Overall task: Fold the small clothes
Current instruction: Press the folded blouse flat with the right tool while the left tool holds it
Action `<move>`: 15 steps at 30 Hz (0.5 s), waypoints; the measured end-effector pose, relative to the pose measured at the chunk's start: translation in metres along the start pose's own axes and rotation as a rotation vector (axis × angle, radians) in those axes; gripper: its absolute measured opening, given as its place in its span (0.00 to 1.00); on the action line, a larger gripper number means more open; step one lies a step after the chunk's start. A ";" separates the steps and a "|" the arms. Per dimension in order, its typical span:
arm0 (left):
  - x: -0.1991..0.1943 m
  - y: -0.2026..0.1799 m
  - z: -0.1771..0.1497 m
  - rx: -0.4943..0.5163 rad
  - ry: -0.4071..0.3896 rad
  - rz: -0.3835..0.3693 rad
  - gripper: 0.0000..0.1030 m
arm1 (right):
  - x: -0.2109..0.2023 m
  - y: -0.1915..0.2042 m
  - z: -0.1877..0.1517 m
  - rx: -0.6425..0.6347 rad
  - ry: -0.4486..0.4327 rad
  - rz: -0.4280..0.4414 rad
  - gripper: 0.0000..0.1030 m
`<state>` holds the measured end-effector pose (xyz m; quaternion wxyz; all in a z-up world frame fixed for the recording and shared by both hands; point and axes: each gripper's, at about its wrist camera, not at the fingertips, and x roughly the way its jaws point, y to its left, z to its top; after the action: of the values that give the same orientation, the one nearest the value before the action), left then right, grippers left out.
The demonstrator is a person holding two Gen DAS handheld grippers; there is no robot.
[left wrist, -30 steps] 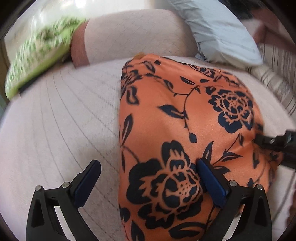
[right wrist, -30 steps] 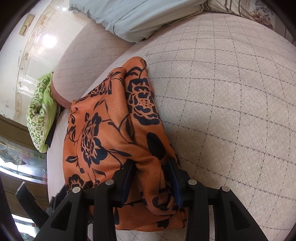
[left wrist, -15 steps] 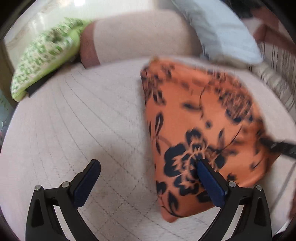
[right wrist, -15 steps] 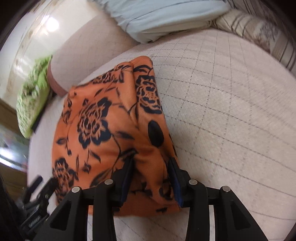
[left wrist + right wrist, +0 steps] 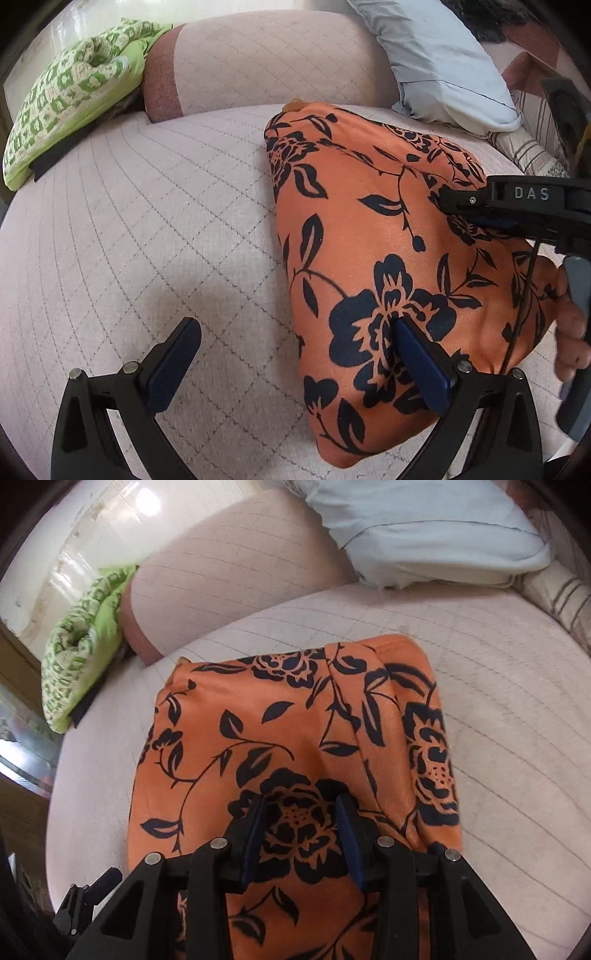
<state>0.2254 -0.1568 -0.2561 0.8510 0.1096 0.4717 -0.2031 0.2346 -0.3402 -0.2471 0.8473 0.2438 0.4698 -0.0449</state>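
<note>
An orange garment with a dark floral print (image 5: 369,236) lies folded on the quilted sofa seat (image 5: 147,240). My left gripper (image 5: 295,354) is open; its right finger rests over the garment's near edge and its left finger is above bare seat. My right gripper (image 5: 301,823) has its jaws narrowly apart over the garment (image 5: 280,738), with a fold of cloth between the pads. It also shows in the left wrist view (image 5: 517,206), reaching in from the right onto the garment.
A green patterned cushion (image 5: 74,92) lies at the far left by the sofa arm (image 5: 258,59). A pale blue pillow (image 5: 443,62) and a striped cushion (image 5: 532,155) sit at the back right. The person's hand (image 5: 572,325) is at the right edge.
The garment has been swung round and set down further right on the seat. My right gripper turned with it and now sits over its middle. My left gripper stayed open.
</note>
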 end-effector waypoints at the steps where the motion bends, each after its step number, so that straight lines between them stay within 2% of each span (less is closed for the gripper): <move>1: -0.002 -0.002 -0.002 0.006 -0.007 0.009 1.00 | -0.001 0.001 0.001 -0.011 0.003 0.000 0.41; 5: -0.004 -0.008 -0.004 0.032 -0.032 0.042 1.00 | -0.001 0.001 -0.002 -0.024 -0.009 0.015 0.41; 15: -0.006 -0.009 -0.008 0.044 -0.051 0.056 1.00 | -0.008 -0.001 -0.007 -0.031 -0.011 0.023 0.41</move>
<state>0.2127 -0.1601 -0.2547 0.8655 0.1363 0.4422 -0.1920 0.2250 -0.3390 -0.2437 0.8540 0.2356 0.4630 -0.0293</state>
